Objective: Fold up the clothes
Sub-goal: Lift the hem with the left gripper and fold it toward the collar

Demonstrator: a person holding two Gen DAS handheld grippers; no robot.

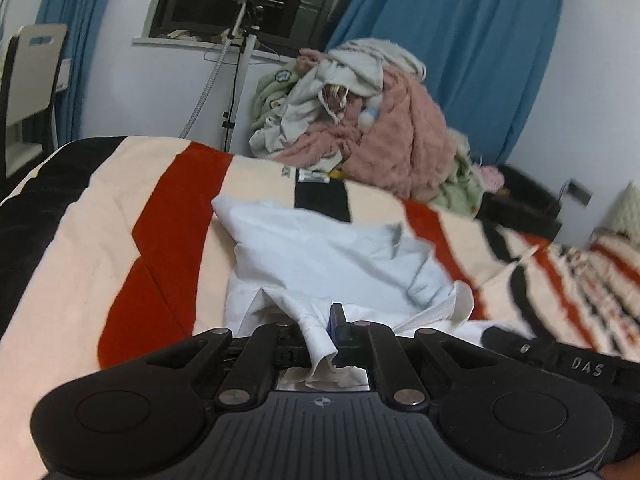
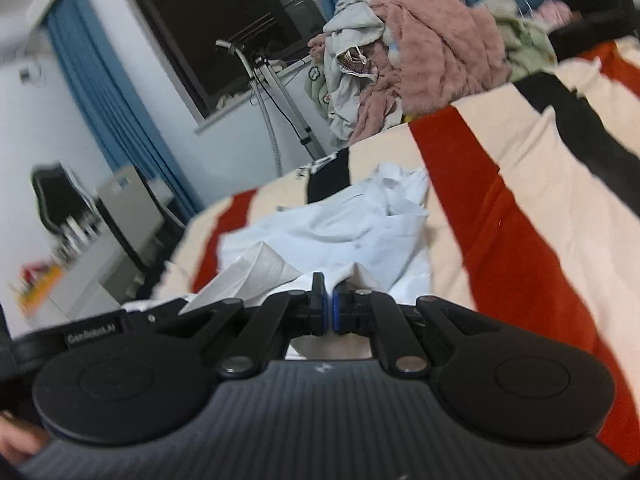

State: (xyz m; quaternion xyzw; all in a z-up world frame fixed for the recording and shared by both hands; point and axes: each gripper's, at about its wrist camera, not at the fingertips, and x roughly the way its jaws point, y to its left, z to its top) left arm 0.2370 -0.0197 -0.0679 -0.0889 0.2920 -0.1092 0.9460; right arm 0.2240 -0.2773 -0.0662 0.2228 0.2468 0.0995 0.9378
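A pale blue-white shirt lies crumpled on the striped bedspread. My left gripper is shut on a fold of the shirt's near edge, cloth bunched between the jaws. In the right wrist view the same shirt spreads ahead on the bedspread. My right gripper is shut on the shirt's near edge, with cloth rising on both sides of the closed fingers. The right gripper's body also shows at the left wrist view's lower right.
A pile of unfolded clothes with a pink fleece sits at the far side of the bed, also in the right wrist view. A garment steamer stand stands by the window. A chair is at the left. Blue curtains hang behind.
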